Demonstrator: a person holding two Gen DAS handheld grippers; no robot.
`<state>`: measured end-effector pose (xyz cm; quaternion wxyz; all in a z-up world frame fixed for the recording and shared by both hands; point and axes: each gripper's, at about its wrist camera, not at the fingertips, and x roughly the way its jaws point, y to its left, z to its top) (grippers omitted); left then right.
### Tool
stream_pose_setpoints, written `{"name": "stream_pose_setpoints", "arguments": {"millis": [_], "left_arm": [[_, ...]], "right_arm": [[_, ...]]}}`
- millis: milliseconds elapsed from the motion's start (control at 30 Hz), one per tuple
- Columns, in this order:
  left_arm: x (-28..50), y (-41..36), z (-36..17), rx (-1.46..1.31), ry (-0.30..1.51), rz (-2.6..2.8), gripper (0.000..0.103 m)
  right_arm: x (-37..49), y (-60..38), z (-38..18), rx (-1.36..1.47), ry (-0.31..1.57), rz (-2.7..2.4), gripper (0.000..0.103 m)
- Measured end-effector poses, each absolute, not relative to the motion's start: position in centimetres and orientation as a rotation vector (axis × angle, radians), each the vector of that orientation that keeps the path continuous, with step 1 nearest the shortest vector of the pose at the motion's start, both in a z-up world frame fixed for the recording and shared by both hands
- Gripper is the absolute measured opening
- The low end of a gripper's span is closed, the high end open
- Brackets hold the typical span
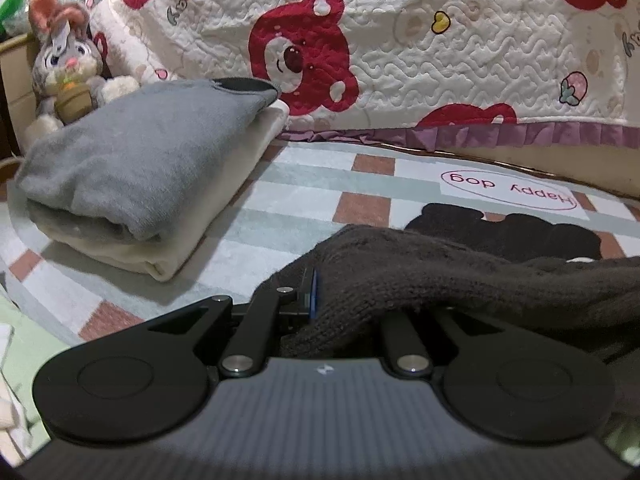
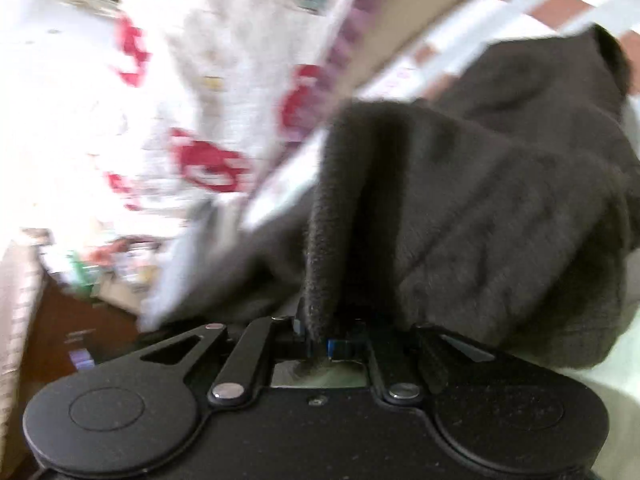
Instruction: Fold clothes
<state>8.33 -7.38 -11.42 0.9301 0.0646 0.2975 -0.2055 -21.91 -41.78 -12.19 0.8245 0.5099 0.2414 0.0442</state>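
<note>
In the left wrist view, going from 9 o'clock toward 3 o'clock: 1 plush rabbit (image 1: 66, 68) sits at about 10 o'clock against the bed edge. Just beside it, at 9 to 10 o'clock, stands 1 stack of 2 folded garments: 1 grey folded garment (image 1: 132, 160) lying on 1 cream folded garment (image 1: 192, 232). Both rest on the checked rug (image 1: 304, 200), which carries 1 oval "Happy dog" label (image 1: 508, 193) at 2 o'clock. Across the top, from 11 to 2 o'clock, hangs 1 white quilt (image 1: 440, 72) printed with red bears.

The left gripper (image 1: 320, 300) sits at 6 o'clock. Its 2 fingers are closed on an edge of the dark brown knit garment (image 1: 460, 280), which drapes from the fingers toward 3 o'clock over the rug.

The right wrist view is motion-blurred. At 9 to 12 o'clock the same quilt shows as red-and-white smears. The right gripper (image 2: 320, 340) at 6 o'clock has its 2 fingers pinched on a fold of the dark brown knit garment (image 2: 500, 200), which fills the view from 12 to 4 o'clock, raised in front of the camera.
</note>
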Motion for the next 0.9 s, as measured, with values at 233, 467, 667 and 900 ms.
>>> {"name": "stream_pose_setpoints", "arguments": {"millis": [233, 467, 667, 900], "left_arm": [[8.2, -6.7, -11.1, 0.108, 0.576, -0.385, 0.009], [5.7, -6.1, -9.0, 0.120, 0.405, -0.348, 0.007], [2.7, -4.2, -4.5, -0.044, 0.268, -0.393, 0.006], [2.1, -1.7, -5.9, -0.227, 0.469, -0.529, 0.006]], "right_arm": [[-25.5, -39.5, -6.8, 1.049, 0.476, 0.336, 0.010], [-27.3, -40.2, -6.0, 1.202, 0.421, 0.506, 0.010], [-26.0, -39.9, -6.0, 1.290, 0.367, 0.591, 0.010], [-27.0, -40.7, -5.5, 1.383, 0.354, 0.613, 0.010]]}}
